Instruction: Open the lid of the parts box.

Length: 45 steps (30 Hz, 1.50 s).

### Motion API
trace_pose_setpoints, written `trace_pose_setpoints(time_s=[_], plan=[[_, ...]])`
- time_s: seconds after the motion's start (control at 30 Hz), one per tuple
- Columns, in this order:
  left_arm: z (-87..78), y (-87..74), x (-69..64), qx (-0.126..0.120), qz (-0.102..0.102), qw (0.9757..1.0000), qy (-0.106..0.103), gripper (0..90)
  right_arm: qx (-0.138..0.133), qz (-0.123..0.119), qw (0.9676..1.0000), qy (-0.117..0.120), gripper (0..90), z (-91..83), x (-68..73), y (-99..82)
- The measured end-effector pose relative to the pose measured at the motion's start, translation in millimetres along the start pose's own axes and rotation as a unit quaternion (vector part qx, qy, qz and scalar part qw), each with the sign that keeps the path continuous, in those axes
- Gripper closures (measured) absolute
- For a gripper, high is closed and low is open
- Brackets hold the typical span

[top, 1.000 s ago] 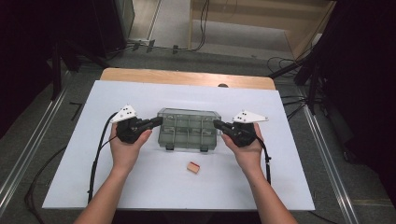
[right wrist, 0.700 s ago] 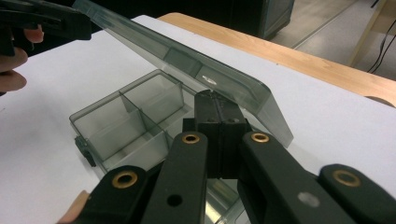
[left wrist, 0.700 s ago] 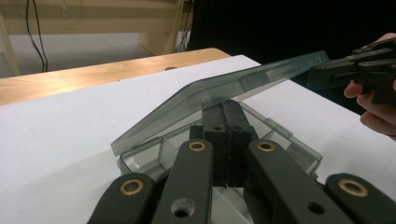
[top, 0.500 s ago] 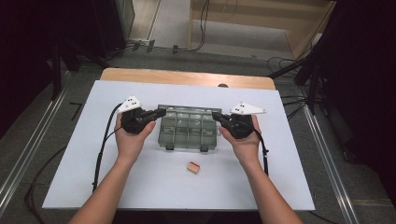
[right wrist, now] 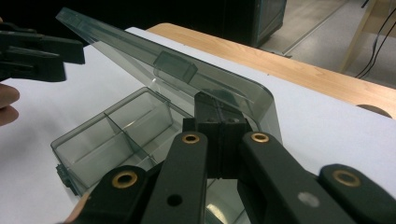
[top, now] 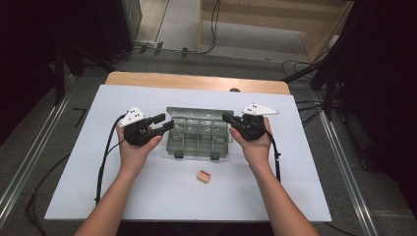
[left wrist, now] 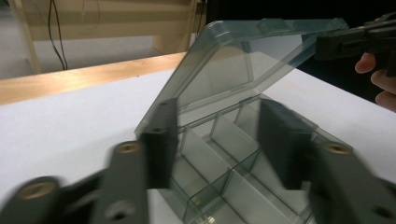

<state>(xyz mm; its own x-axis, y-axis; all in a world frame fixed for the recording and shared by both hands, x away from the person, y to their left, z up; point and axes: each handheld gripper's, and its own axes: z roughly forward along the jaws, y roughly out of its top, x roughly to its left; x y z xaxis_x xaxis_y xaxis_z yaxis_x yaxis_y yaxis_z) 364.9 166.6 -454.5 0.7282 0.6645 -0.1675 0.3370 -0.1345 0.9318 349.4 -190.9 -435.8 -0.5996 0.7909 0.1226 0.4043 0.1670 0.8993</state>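
A clear grey compartment box (top: 199, 140) sits mid-table with its lid (top: 199, 114) raised and tilted back. Its compartments (left wrist: 219, 154) look empty. My left gripper (top: 164, 123) is at the box's left end; its jaws (left wrist: 219, 140) have just been opening and stand apart with nothing pressed between them, the box's corner lying beyond them. My right gripper (top: 226, 118) is at the right end, shut (right wrist: 219, 116), its tips resting against the lifted lid's (right wrist: 177, 70) edge. The left gripper view shows the right gripper (left wrist: 336, 44) touching the lid's (left wrist: 243, 65) far corner.
A small tan block (top: 203, 176) lies on the white sheet (top: 295, 187) in front of the box. A wooden table edge (top: 196, 81) runs along the back. Cables trail from both grippers toward the person. Dark floor and metal rails flank the table.
The box's lid has swung up from flat to raised. My left gripper's jaws have come apart. Both hands shifted slightly toward the back of the table.
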Motion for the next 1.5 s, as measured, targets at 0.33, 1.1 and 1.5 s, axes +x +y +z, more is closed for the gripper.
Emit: trace_pose_setpoints(time_s=[0.33, 1.1, 1.5], plan=[[17.2, 8.4, 10.5, 0.024, -0.019, 0.9995, -0.008, 0.0, -0.004, 0.003, 1.0000, -0.008, 88.4, 0.5, -4.0, 4.6], [37.8, 28.0, 22.7, 0.012, 0.008, 0.9998, 0.015, 51.3, 0.003, 0.004, 0.9998, -0.019, 88.4, 6.3, -13.8, 10.8], [36.9, 31.0, 26.0, -0.006, 0.007, 0.9997, 0.021, 69.5, -0.006, 0.009, 0.9997, -0.021, 88.4, 1.2, -21.4, 13.0]])
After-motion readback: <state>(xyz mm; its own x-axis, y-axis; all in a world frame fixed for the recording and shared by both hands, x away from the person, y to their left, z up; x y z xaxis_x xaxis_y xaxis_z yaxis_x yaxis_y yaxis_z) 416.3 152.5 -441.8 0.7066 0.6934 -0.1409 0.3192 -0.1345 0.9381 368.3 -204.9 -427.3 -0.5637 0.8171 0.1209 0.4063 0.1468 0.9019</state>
